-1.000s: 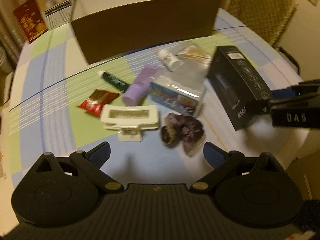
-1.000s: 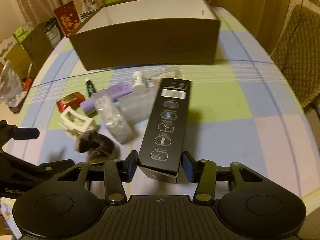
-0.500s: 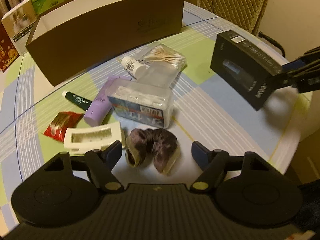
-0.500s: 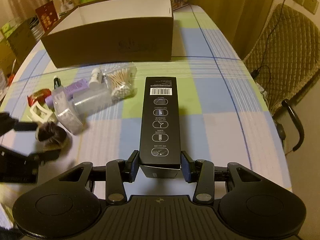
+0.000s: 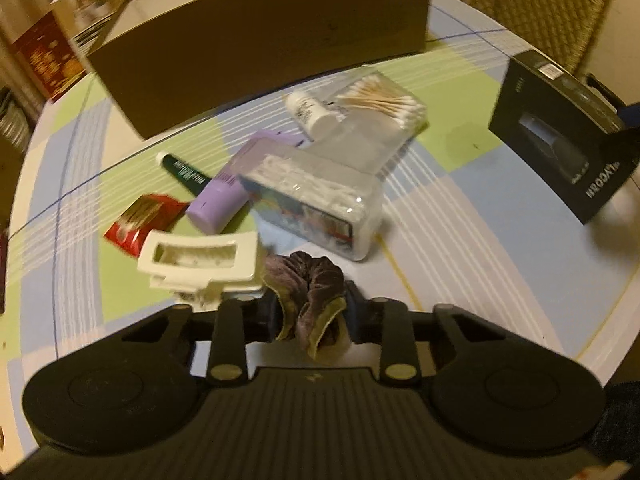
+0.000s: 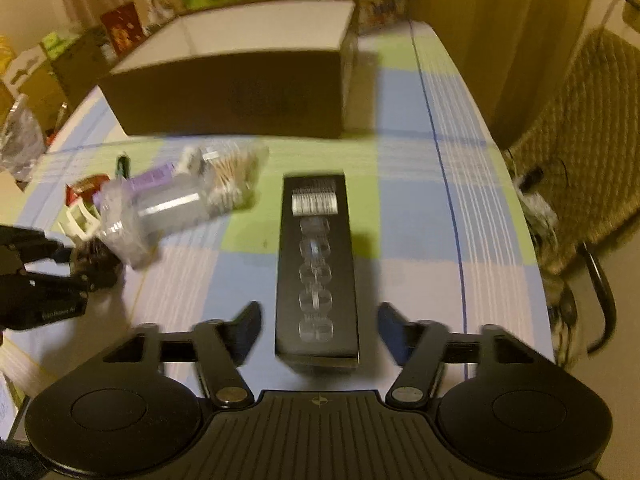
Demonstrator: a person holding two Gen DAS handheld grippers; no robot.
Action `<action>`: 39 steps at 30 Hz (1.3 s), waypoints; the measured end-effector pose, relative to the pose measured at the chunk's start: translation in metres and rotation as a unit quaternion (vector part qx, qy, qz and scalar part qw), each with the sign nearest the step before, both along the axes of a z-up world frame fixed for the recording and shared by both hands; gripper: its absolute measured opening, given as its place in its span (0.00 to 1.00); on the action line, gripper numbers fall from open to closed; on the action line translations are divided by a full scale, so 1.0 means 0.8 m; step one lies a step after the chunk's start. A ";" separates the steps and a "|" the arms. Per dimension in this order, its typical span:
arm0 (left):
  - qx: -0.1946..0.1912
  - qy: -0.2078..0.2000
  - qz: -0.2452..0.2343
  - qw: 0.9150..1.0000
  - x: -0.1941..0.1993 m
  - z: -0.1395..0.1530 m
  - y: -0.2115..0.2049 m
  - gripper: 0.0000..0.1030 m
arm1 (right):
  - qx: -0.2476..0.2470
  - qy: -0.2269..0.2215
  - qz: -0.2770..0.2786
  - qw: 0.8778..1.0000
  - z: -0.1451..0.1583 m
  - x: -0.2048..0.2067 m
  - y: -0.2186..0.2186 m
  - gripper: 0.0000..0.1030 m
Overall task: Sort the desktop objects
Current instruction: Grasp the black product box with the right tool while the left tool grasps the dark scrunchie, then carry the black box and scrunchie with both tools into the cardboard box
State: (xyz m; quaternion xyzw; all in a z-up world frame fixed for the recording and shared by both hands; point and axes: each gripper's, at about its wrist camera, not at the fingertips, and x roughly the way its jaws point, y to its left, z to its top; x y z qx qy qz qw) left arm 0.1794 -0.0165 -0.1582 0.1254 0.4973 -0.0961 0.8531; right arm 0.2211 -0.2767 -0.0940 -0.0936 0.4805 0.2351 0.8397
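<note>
My left gripper (image 5: 310, 314) is shut on a dark purple scrunchie (image 5: 308, 284) at the near edge of the pile. My right gripper (image 6: 318, 326) is open, its fingers apart on either side of a long black box (image 6: 318, 264) that lies flat on the table; the box also shows in the left wrist view (image 5: 560, 136). The pile holds a cream hair clip (image 5: 200, 258), a purple tube (image 5: 228, 188), a clear cotton-pad box (image 5: 316, 200), a cotton swab pack (image 5: 380, 100), a small white bottle (image 5: 312, 112), a dark green tube (image 5: 184, 172) and a red sachet (image 5: 140, 224).
A large open brown cardboard box (image 6: 240, 92) stands at the back of the table, also in the left wrist view (image 5: 260, 40). Small cartons (image 6: 132, 20) stand behind it. A wicker chair (image 6: 580, 128) is off the table's right edge. The checked tablecloth (image 6: 420, 220) is bare right of the black box.
My left gripper moved forward and closed on the scrunchie. My right gripper set the black box down on the table and opened, its fingers now apart from the box.
</note>
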 end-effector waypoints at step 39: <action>-0.061 -0.122 -0.005 0.991 0.141 0.161 0.054 0.20 | 0.104 -0.085 0.017 0.991 0.147 0.118 0.089 0.39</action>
